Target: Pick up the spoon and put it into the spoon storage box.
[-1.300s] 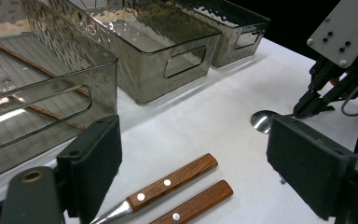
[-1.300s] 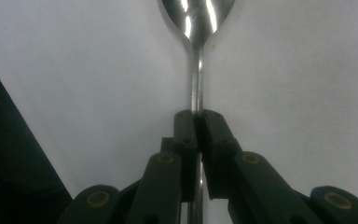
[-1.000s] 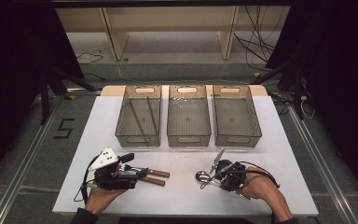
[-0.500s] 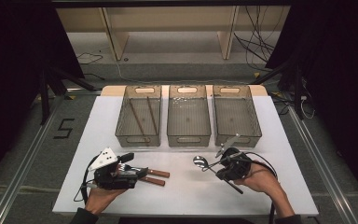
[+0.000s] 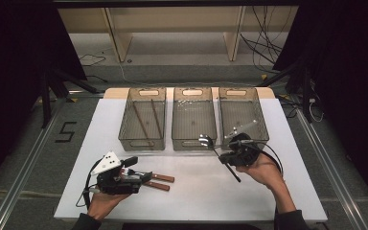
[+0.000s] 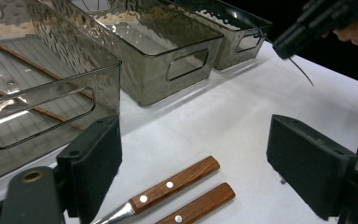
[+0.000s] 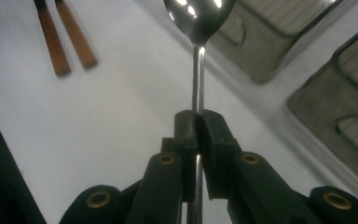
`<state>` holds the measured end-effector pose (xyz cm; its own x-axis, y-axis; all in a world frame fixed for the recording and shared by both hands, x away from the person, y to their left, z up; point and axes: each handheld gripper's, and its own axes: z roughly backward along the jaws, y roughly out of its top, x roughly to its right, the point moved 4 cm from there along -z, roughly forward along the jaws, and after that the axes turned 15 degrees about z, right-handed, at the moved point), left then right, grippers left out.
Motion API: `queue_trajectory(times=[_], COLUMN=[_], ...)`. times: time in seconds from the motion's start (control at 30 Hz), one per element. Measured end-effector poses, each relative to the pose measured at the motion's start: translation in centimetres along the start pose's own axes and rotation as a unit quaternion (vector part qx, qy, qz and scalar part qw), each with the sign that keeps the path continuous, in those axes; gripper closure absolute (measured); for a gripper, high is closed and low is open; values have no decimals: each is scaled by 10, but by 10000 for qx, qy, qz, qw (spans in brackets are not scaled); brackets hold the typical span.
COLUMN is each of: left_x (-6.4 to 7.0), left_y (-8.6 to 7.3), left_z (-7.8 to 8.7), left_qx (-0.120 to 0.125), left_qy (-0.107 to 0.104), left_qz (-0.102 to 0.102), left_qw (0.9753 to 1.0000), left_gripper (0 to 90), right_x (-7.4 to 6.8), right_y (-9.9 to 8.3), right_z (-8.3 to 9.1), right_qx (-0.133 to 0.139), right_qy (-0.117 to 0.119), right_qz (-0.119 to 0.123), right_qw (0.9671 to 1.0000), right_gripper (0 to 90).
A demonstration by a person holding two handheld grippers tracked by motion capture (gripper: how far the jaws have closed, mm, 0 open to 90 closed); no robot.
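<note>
right gripper (image 7: 196, 122) is clamping tight on a spoon (image 7: 198, 18), holding it above the table nr the middle bin (image 5: 194, 115). left gripper (image 6: 193, 154) is sitting wide open over 2 wooden-handled knives (image 6: 170, 184), gripping nothing.

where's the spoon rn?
Clamped in the right tool, lifted at the table's right; the spoon has its bowl by the middle bin's near wall.

A lab recording bay: black curtains (image 5: 24, 52), floor rails (image 5: 24, 167), loose cables (image 5: 263, 48), white table (image 5: 196, 191).
</note>
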<state>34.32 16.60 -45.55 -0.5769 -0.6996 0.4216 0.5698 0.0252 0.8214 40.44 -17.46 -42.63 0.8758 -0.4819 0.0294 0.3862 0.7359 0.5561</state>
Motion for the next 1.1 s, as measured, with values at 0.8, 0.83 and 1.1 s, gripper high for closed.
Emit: queue_trajectory(times=[0.8, 0.83, 1.1], left_x=[0, 0, 0], left_y=[1, 1, 1], left_z=[1, 1, 0], left_qx=[51, 50, 63], left_qy=[-32, -34, -41], left_qz=[19, 22, 27], left_qw=[10000, 10000, 10000], left_gripper=[178, 178, 178], right_x=[38, 39, 47], right_y=[70, 71, 80], right_z=[4, 4, 2], right_qx=[842, 858, 901], right_qy=[-400, -399, -426], right_qz=[-525, -540, -604], right_qw=[9943, 9940, 9932], right_gripper=[856, 856, 856])
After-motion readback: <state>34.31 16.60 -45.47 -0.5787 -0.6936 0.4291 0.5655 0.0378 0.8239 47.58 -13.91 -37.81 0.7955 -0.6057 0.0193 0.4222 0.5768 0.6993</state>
